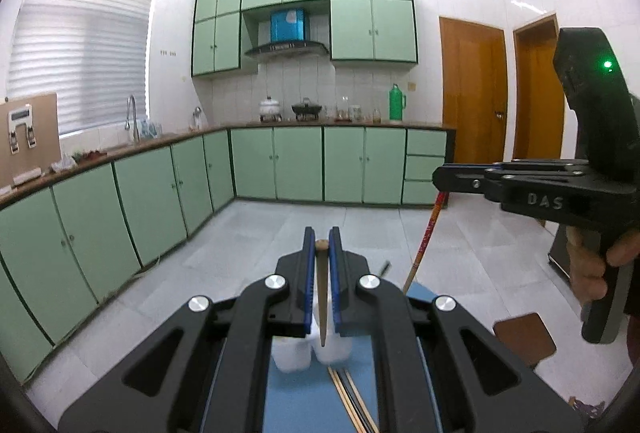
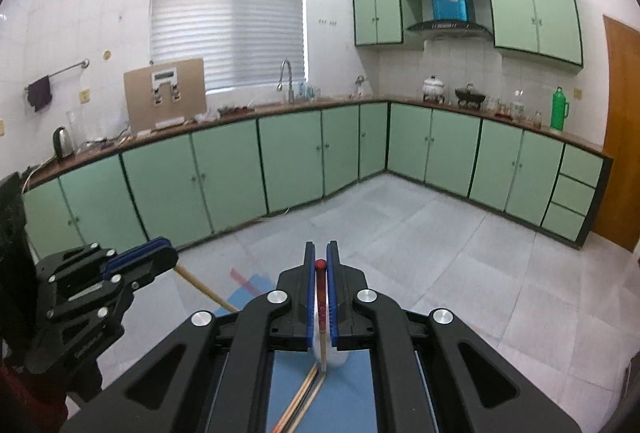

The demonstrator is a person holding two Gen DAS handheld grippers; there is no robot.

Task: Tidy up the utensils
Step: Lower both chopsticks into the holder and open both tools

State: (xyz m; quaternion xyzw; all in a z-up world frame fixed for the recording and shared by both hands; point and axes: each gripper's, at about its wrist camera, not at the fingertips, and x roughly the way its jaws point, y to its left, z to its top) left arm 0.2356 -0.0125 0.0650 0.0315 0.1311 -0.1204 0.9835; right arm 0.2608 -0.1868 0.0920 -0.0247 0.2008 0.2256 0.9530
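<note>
Chopsticks are the matter here: a plain brown wooden chopstick (image 1: 322,293) stands pinched between the blue-padded fingers of the left gripper (image 1: 322,239), its blunt end at twelve o'clock and its tapered tip pointing down toward six. The fingers are nearly closed, with only the stick's width between them. A red lacquered chopstick with a round red cap (image 2: 321,297) is clamped the same way in the right gripper (image 2: 321,253), whose fingers are drawn in tight on it.

Below both grippers lies a blue mat (image 1: 288,393) on the worktop. On it stands a white translucent plastic holder (image 1: 294,355), directly under the brown stick's tip. A loose bundle of thin wooden and dark chopsticks (image 1: 352,401) lies flat on the mat at about five o'clock from the holder; in the right wrist view the same bundle fans out toward seven o'clock from the red stick's tip.

From the left wrist view the right gripper crosses the frame at three o'clock, the red stick slanting down from it toward the mat. A brown wooden stool (image 1: 524,339) sits at four o'clock on the grey tiled floor (image 1: 248,233). Green kitchen cabinets (image 2: 224,177) line the far walls, well apart.
</note>
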